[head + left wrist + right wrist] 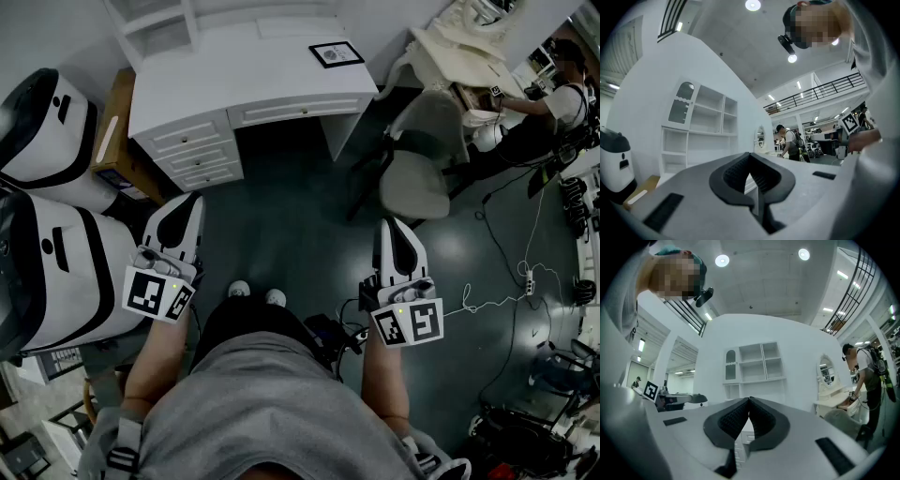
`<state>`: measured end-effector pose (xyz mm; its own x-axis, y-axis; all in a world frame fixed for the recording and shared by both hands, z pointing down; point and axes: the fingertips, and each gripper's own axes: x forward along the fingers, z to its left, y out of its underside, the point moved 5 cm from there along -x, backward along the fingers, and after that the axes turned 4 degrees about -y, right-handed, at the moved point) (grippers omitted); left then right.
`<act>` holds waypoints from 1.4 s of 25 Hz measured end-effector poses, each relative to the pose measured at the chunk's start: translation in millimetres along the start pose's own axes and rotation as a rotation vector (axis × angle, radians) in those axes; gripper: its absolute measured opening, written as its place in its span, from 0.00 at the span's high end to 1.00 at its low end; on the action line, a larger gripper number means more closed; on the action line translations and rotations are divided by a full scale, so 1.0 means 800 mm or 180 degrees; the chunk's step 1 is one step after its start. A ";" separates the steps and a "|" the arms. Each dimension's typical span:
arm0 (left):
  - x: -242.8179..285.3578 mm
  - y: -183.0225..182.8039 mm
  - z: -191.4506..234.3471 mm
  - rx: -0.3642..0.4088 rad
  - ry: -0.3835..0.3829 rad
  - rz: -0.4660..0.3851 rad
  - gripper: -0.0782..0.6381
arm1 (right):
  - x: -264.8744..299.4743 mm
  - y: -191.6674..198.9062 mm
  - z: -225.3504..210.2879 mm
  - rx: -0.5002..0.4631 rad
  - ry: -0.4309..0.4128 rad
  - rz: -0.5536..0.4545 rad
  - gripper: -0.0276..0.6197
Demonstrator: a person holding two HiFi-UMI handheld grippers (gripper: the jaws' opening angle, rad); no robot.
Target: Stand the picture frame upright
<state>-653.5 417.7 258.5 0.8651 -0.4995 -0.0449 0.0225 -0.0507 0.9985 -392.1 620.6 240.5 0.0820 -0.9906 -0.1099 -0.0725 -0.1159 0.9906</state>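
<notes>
Idling left gripper: held low at the person's waist and pointing level at the furniture, with its pads pressed together tip to tip and nothing between them.
Then the right gripper: same story on the other side, jaws closed tight, empty, tipped a touch upward.
Open floor: a dark bare stretch lies between both grippers and the furniture, so nothing is within reach.
Grey chair: it stands off to the right, clear of a straight walk forward.
White desk: its drawers face us and its top is mostly bare.
The picture frame: there it is, lying flat and face up near the right back corner of the desk top, a dark border round a pale middle, well apart from both grippers.
Weight: it looks small and thin, so I'd call it light, an easy lift for one gripper.
Stiffness: the border looks rigid, so it should tip up as one piece and not flex.
Surface: the face is probably glazed, which means slick and breakable. Keep the pads off the middle and don't let it slap back down.
Where to grip: take the dark border, with the thin edge between the jaws. Lying flat, it offers little to bite, and the jaws have to open first.
Other gripper: it could pin the opposite edge so the frame doesn't skate across the smooth top.
Back prop: from here I can't tell whether there is one.
</notes>
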 end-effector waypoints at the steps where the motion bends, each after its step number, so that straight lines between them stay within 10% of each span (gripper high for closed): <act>1: 0.005 -0.002 -0.001 -0.0011 0.0003 -0.0032 0.88 | -0.001 0.000 -0.002 0.0009 0.0004 -0.0001 0.91; 35: 0.106 0.032 -0.012 -0.0196 0.0214 0.0174 0.88 | 0.025 -0.008 -0.057 0.0152 0.0051 0.0056 0.91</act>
<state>-574.5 382.0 280.3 0.8975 -0.4409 0.0099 0.0033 0.0293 0.9996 -344.8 605.2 235.9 0.0961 -0.9912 -0.0908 -0.1214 -0.1022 0.9873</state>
